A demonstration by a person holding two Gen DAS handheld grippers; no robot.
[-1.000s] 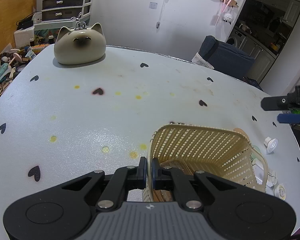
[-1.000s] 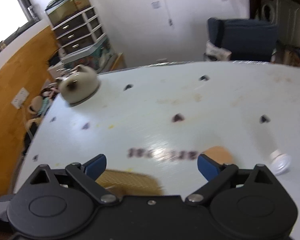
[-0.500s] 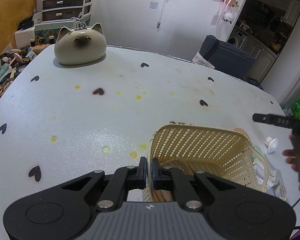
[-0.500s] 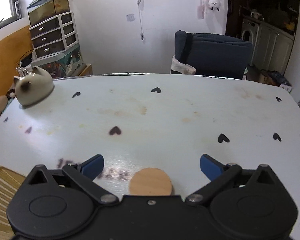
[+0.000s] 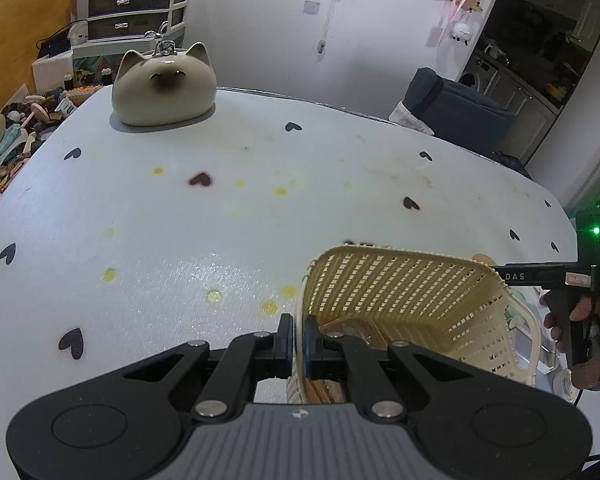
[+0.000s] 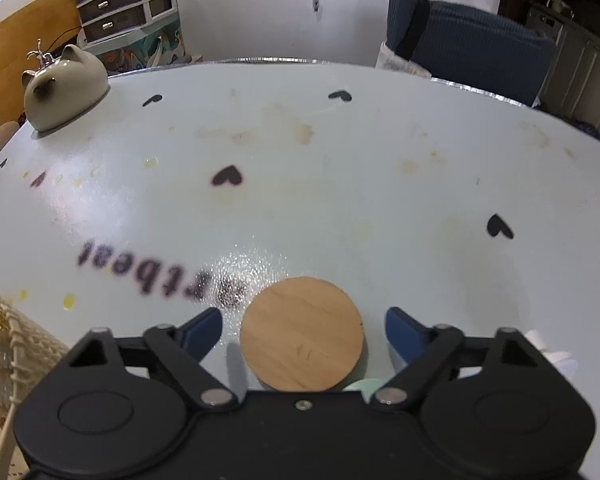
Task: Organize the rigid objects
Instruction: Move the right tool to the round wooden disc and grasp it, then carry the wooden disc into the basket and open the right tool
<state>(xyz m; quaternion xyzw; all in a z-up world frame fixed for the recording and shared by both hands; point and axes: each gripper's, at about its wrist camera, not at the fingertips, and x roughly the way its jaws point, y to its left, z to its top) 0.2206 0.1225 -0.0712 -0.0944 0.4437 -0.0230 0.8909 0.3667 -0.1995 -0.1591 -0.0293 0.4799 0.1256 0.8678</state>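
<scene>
Fingers of the left gripper (image 5: 297,338) pinch the cream basket's (image 5: 412,292) near wall, holding it tilted on the white desk (image 6: 340,184), printed "rtbeat". Right gripper (image 6: 302,330) fingers, spread, are closing around the untouched wooden disc (image 6: 302,334).

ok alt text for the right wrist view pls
The right gripper hangs low over a white heart-print table, its jaws closing around a round wooden disc without touching it yet. A woven basket sits at the left edge and a cat-shaped ceramic pot at the far left.
</scene>
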